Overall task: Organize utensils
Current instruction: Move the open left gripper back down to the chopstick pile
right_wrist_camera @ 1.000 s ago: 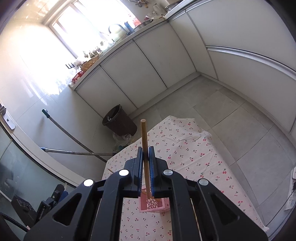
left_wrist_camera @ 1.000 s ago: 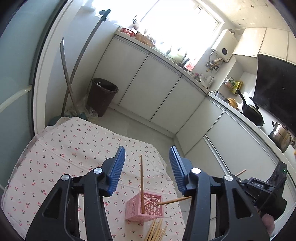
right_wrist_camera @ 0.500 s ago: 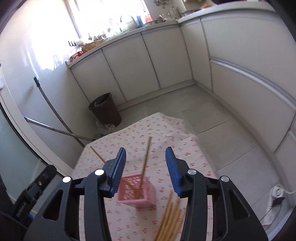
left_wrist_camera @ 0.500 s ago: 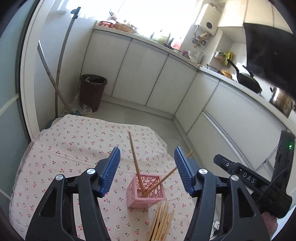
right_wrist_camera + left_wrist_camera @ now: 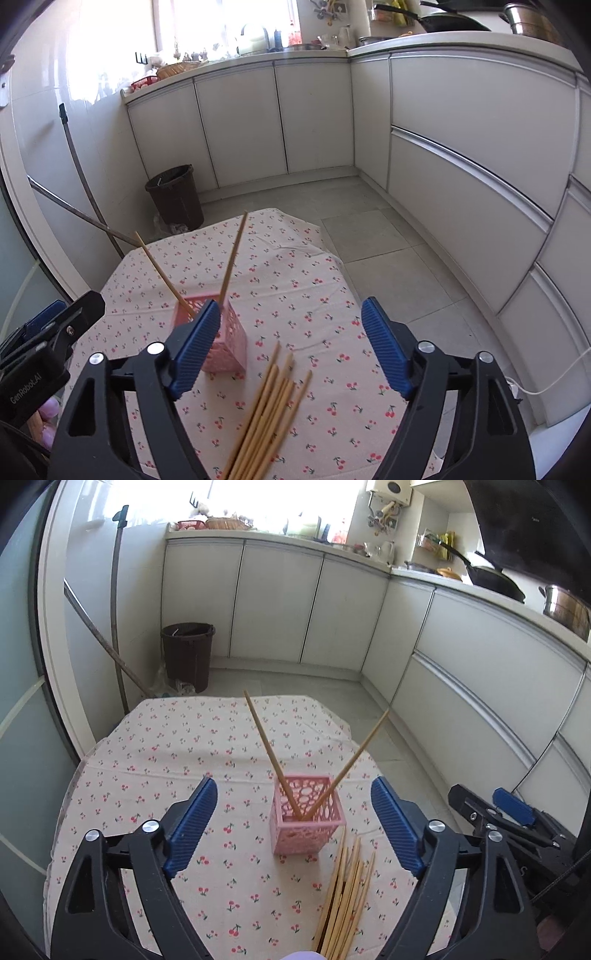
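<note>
- left gripper (image 5: 293, 829): its jaws have just been opening and now stand wide with nothing gripped; a second ago they were narrower and the view was tilted, now it is level and nearer the table.
- pink basket (image 5: 306, 821): stands on the table between the left jaws in that view, two chopsticks (image 5: 267, 751) leaning out of it in a v; a second ago only one stood inside, with a second poking in from the right.
- loose chopsticks (image 5: 345, 897): a bundle lying flat just before the basket, toward its right.
- right gripper (image 5: 290, 349): a second ago it pinched one chopstick upright over the basket; its jaws have just been opening, now wide and empty, that stick inside the basket.
- cherry-print tablecloth (image 5: 147, 760) covers the table.
- room, left to right: mop handles (image 5: 114, 602) on the wall, a brown bin (image 5: 187, 651), white cabinets (image 5: 277, 602), a wok (image 5: 487, 576) and pot on the counter.
</note>
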### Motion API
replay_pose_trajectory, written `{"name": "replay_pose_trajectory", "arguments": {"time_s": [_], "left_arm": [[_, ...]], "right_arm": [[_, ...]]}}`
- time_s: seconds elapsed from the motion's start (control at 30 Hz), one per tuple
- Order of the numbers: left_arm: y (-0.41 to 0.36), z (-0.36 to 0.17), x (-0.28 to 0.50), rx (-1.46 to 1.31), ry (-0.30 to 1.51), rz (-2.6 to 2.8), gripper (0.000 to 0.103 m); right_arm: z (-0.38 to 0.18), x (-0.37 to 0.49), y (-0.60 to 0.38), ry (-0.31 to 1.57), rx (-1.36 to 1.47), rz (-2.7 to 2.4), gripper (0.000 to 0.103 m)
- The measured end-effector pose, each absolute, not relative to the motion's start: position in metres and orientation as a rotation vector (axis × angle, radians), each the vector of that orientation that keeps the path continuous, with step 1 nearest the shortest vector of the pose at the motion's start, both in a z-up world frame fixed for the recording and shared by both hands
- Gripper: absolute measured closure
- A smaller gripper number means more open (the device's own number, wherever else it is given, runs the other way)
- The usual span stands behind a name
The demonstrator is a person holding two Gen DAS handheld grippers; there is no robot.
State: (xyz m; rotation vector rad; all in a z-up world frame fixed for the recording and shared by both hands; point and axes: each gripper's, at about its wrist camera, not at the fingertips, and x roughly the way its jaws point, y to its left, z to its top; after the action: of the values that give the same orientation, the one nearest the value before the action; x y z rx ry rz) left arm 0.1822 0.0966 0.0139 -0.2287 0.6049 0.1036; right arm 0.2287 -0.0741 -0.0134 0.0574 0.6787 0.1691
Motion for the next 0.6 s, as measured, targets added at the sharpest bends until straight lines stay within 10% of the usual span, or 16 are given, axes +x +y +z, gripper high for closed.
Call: {"name": "replay_pose_trajectory", "arguments": {"time_s": [0.6], "left_arm": [[0.074, -0.077, 0.218, -0.253, 1.012, 0.044, 0.007]], "right_arm": [[-0.052, 0.196, -0.145, 0.895, 0.175, 0.061, 0.01]]}}
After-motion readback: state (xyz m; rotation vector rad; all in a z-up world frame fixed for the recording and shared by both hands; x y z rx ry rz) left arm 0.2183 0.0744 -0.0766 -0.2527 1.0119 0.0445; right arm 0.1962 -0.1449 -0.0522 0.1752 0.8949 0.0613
